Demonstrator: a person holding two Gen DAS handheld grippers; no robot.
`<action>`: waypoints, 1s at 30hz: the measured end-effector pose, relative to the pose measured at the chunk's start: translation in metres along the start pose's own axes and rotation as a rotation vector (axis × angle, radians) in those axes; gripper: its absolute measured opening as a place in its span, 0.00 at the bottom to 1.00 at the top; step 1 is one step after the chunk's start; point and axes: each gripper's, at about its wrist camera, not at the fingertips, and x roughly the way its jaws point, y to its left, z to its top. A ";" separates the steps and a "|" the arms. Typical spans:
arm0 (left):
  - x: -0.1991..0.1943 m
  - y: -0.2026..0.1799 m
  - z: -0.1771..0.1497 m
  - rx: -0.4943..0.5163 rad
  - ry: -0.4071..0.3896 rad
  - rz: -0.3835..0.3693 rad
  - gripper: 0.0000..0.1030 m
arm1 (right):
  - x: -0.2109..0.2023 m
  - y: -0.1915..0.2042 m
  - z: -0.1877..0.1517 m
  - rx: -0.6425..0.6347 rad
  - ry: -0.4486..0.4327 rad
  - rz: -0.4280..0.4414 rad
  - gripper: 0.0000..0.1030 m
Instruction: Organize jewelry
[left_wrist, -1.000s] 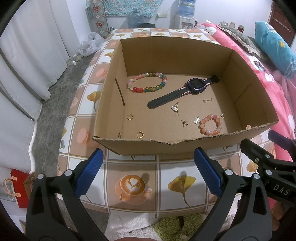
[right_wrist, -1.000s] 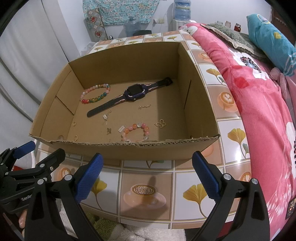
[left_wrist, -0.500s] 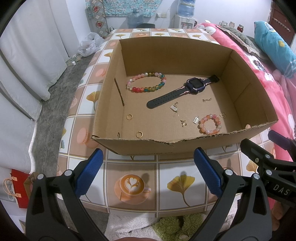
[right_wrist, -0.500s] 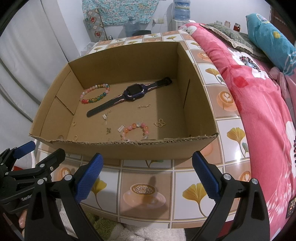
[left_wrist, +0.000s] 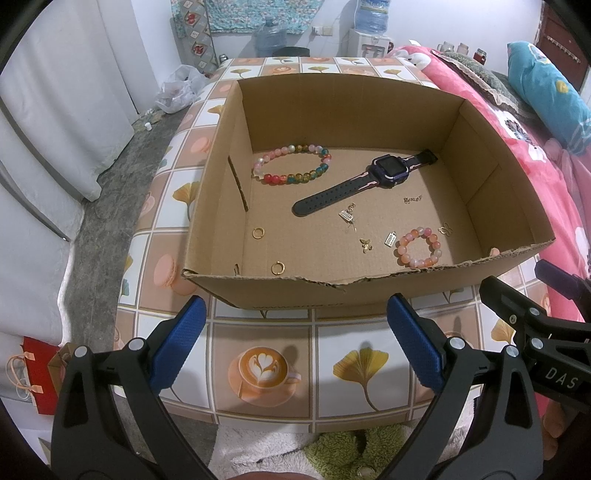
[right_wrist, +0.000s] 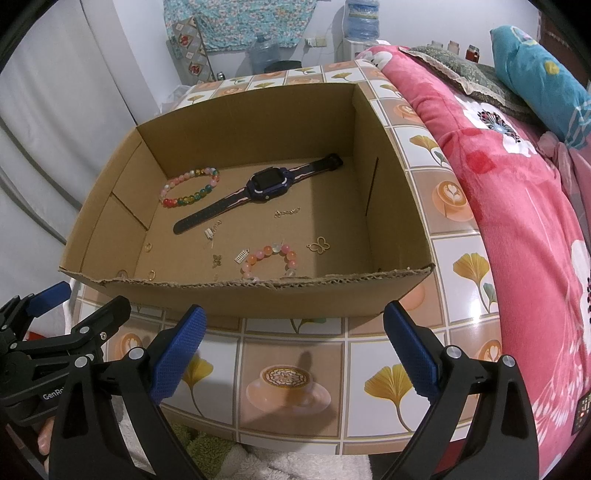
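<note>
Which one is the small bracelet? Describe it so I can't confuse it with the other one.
Look inside the cardboard box on the tiled table. Near the torn front wall, toward the bed side, lies the small bracelet. It is a tight ring of pink and orange beads, unlike the larger multicoloured bracelet at the back beside the watch.

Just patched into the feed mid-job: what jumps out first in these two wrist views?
The open cardboard box on the patterned tabletop dominates both views. Inside lie a dark smartwatch stretched diagonally across the middle, a multicolored bead bracelet at the back left, and a smaller pink bead bracelet near the front right, with small gold charms and rings scattered between. The left gripper and right gripper hover open in front of the box, holding nothing.
</note>
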 end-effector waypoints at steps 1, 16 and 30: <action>0.000 0.000 0.000 0.000 0.000 0.001 0.92 | 0.000 0.000 0.000 0.000 0.001 0.000 0.91; 0.000 0.000 0.000 0.000 0.000 0.001 0.92 | -0.001 -0.001 0.000 0.001 -0.002 -0.001 0.91; 0.001 -0.001 0.000 0.000 0.007 -0.003 0.92 | -0.001 -0.001 0.000 0.003 0.000 -0.001 0.91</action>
